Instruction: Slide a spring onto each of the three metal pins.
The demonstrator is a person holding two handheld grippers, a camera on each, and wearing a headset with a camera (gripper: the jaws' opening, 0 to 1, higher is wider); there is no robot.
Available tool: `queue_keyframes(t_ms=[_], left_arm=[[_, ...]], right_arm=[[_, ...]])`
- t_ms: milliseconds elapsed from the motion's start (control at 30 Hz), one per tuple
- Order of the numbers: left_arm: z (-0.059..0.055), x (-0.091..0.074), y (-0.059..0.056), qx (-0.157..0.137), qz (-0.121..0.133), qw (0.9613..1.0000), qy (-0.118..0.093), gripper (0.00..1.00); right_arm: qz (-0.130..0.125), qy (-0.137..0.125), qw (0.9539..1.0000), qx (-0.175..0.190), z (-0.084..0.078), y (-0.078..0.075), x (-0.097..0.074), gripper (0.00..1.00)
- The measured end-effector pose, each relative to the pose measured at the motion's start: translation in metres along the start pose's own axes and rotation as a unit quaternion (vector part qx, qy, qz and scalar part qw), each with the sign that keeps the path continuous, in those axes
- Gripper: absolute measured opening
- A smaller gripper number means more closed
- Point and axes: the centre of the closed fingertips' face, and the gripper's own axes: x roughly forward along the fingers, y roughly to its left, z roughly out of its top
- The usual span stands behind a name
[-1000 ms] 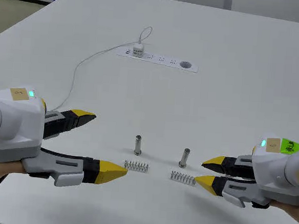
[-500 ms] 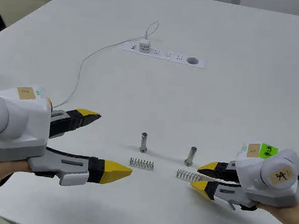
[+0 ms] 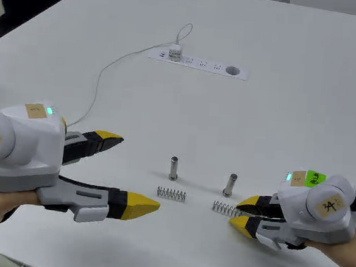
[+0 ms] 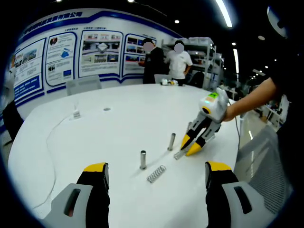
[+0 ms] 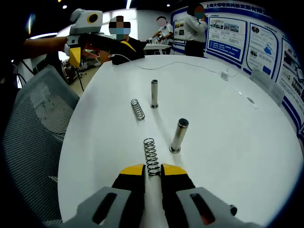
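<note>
Head view of a white tabletop (image 3: 289, 117) with two upright metal pins and two loose springs lying flat near its front edge. The first pin (image 3: 174, 168) stood toward the centre, with the first spring (image 3: 171, 193) lying just beside it at its 6 o'clock. The second pin (image 3: 229, 185) stood apart at the first pin's 3 o'clock, and the second spring (image 3: 223, 207) lay just beside its base, also at 6 o'clock.

The right gripper (image 3: 244, 213) came in low from 4 o'clock. In the right gripper view its yellow-tipped fingers (image 5: 132, 172) were drawn nearly together around the near end of the second spring. They appeared to pinch it, though the contact itself was hard to make out. The spring's far end pointed away along the tabletop, passing beside the second pin.

The left gripper (image 3: 129, 173) hovered at 8 o'clock with its fingers spread wide and holding nothing, one tip close to the first spring.

A white power strip (image 3: 201, 65) with a trailing cable (image 3: 99, 85) lay well apart at 12 o'clock.

The step in hand looked like picking up the second spring, with neither pin yet carrying one. The next move likely called for lifting the spring, turning it upright, lining its open end over the second pin's top, and lowering it without tipping the pin.
</note>
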Motion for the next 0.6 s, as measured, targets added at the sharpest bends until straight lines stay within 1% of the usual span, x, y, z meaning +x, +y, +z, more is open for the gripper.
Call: queue_keyframes(t_ms=[233,367,467,600], left_arm=[[0.001,0.001,-0.004,0.003,-0.005,1.0,0.001,0.85],[0.001,0.001,-0.007,0.007,-0.008,0.9999,0.004,0.85],[0.0,0.0,-0.01,0.007,-0.012,0.9999,0.005,0.84],[0.0,0.0,-0.015,0.011,-0.017,0.9998,0.007,0.83]], right_arm=[[0.002,0.003,1.0,-0.003,0.0,0.003,0.0,0.12],[-0.008,0.013,0.9998,-0.009,0.0,0.003,0.0,0.11],[-0.003,0.011,0.9999,-0.012,0.003,0.007,-0.002,0.11],[0.0,0.006,0.9998,-0.018,0.01,0.01,-0.008,0.1]])
